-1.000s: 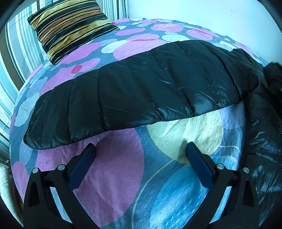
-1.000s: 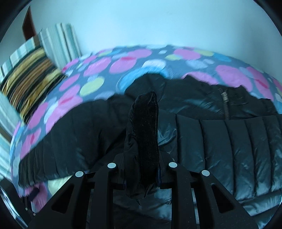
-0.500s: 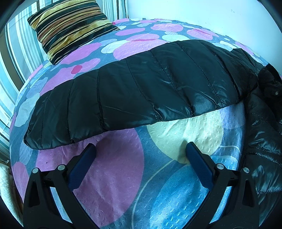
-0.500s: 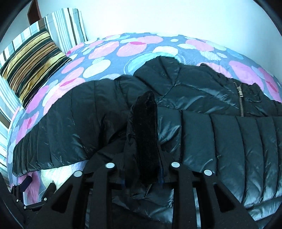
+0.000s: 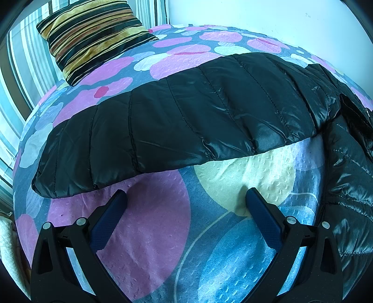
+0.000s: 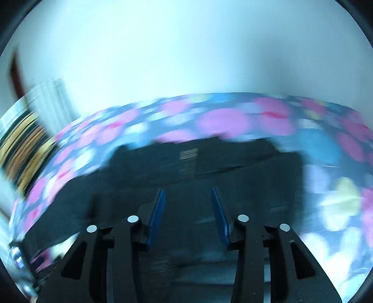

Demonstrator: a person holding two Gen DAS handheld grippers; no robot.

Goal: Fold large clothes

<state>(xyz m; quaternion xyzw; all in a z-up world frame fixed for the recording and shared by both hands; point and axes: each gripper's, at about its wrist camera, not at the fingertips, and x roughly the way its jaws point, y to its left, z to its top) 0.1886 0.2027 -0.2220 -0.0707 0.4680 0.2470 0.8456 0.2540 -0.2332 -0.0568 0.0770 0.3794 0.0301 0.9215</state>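
A black quilted puffer jacket (image 5: 186, 121) lies on the bed, one sleeve stretched out to the left and its body bunched at the right edge (image 5: 349, 186). My left gripper (image 5: 186, 200) is open just in front of the sleeve's near edge, with only bedspread between its blue pads (image 5: 109, 219). The right wrist view is blurred by motion. In it my right gripper (image 6: 187, 195) hovers over the jacket (image 6: 233, 167), jaws apart and closing, with nothing between them.
The bed has a bedspread (image 5: 151, 233) with pink, blue and cream circles. A striped brown and black pillow (image 5: 93, 35) lies at the far left corner against striped fabric. A pale wall (image 5: 268, 16) runs behind the bed.
My right gripper let go of the dark fold of jacket it was holding and swung quickly away over the jacket. The left gripper and the sleeve stayed as they were.
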